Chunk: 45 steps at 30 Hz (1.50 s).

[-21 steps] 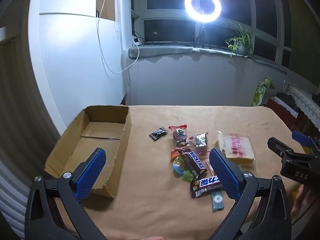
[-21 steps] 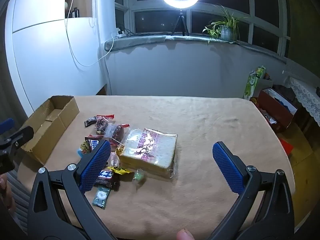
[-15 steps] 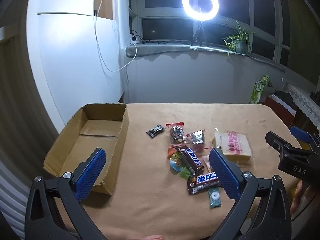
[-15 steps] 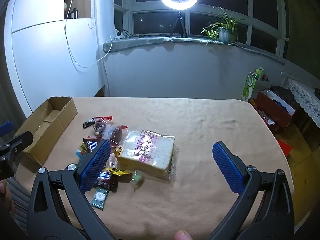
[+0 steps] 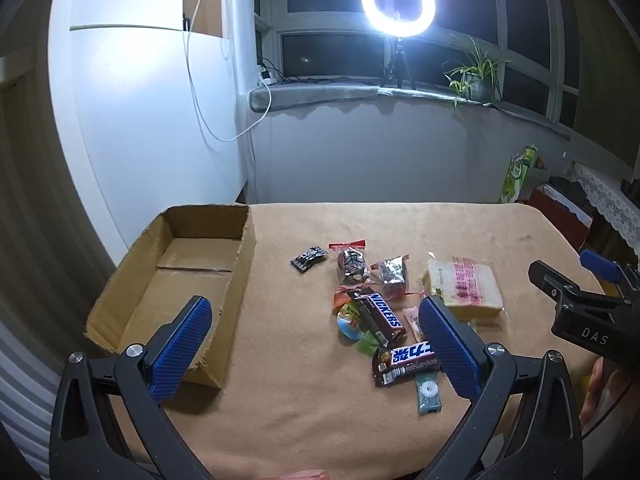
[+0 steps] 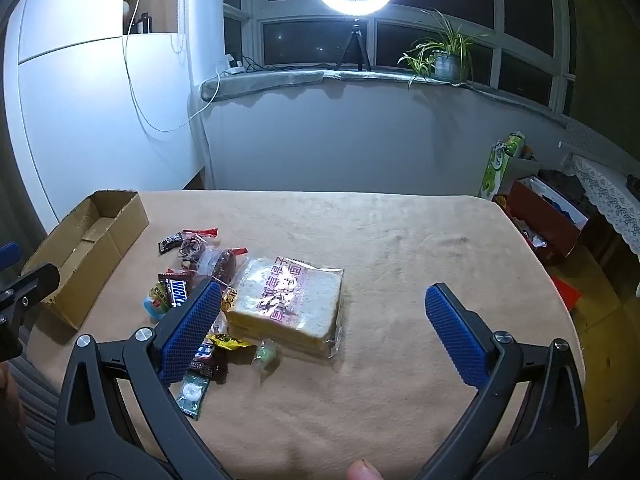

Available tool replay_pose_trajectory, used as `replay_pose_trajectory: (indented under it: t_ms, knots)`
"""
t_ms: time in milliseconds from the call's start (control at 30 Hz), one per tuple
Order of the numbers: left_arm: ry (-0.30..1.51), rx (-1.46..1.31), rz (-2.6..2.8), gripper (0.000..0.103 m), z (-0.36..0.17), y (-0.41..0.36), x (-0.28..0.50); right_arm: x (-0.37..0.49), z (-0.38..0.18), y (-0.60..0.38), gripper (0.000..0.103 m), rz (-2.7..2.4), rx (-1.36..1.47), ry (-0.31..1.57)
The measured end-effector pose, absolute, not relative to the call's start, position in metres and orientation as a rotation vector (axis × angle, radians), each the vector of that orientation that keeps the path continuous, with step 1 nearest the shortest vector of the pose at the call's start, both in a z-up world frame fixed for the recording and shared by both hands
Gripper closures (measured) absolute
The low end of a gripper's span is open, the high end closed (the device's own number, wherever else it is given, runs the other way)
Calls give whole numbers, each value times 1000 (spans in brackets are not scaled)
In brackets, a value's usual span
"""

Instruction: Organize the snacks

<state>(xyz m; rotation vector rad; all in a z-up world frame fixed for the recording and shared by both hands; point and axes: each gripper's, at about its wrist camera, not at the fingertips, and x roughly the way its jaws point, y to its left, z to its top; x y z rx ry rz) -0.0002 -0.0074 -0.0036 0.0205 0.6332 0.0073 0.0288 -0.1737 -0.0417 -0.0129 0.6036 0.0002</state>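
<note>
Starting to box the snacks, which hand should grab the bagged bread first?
Probably the right. The bagged bread lies between the right tongs' open jaws, nothing held. The left tongs sit nearer the cardboard box.

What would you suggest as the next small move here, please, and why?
Probably ease the right gripper down over the bagged bread to grasp it. Both grippers are open and hold nothing, the cardboard box looks empty, and the bread lies nearly between the right gripper's fingers, apart from the candy pile.
</note>
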Motion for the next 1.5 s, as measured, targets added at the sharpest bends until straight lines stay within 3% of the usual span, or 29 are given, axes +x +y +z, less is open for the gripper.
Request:
replay_pose_trajectory:
  t_ms: [1500]
  knots:
    - [664, 25, 5, 0, -3, -12, 8, 34, -46, -179, 0, -14, -16, 617]
